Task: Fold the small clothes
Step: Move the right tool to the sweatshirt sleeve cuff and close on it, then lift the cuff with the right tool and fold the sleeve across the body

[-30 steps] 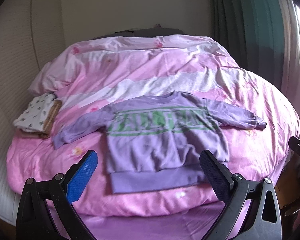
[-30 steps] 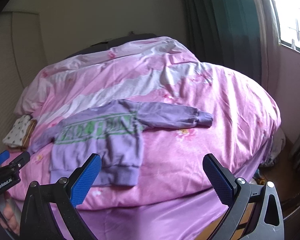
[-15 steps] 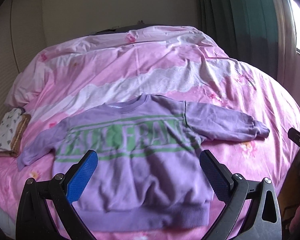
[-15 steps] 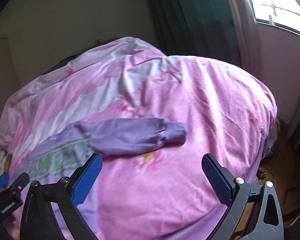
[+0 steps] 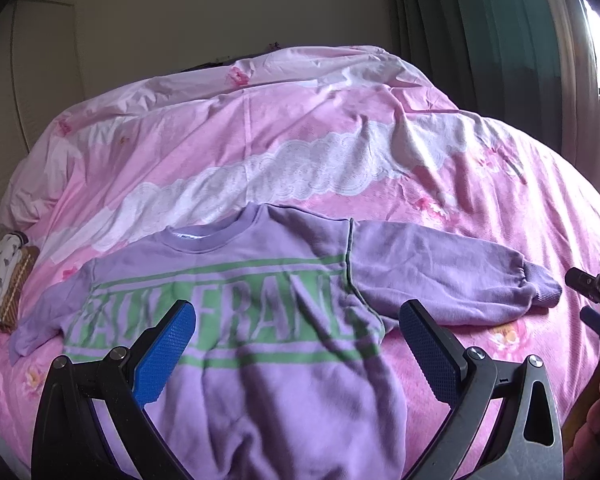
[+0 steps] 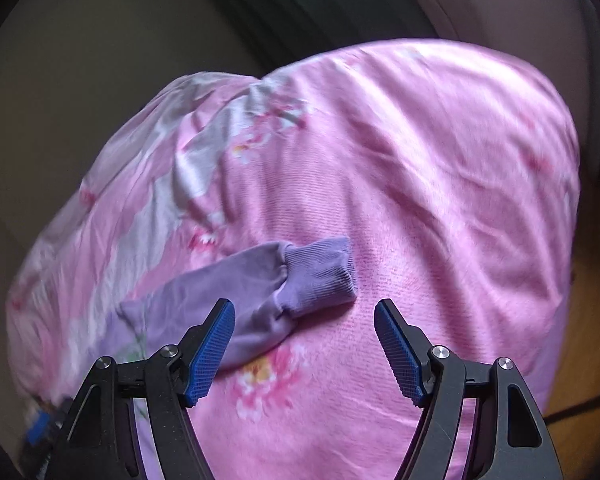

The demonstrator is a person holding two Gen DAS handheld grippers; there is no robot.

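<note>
A small lilac sweatshirt with green lettering lies flat, front up, on the pink bed, both sleeves spread out. My left gripper is open and empty, held over the sweatshirt's chest. My right gripper is open and empty, just short of the right sleeve's ribbed cuff; the cuff lies between and a little beyond the fingers. The right gripper also shows at the right edge of the left wrist view.
A pink flowered duvet covers the bed. A folded white patterned garment on a brown one lies at the bed's left edge. A green curtain and window are at the right. Wooden floor lies beyond the bed's right edge.
Both grippers have moved forward and lower toward the bed. The left one now hangs over the sweatshirt's chest; the right one has closed in on the right cuff. Both stayed open.
</note>
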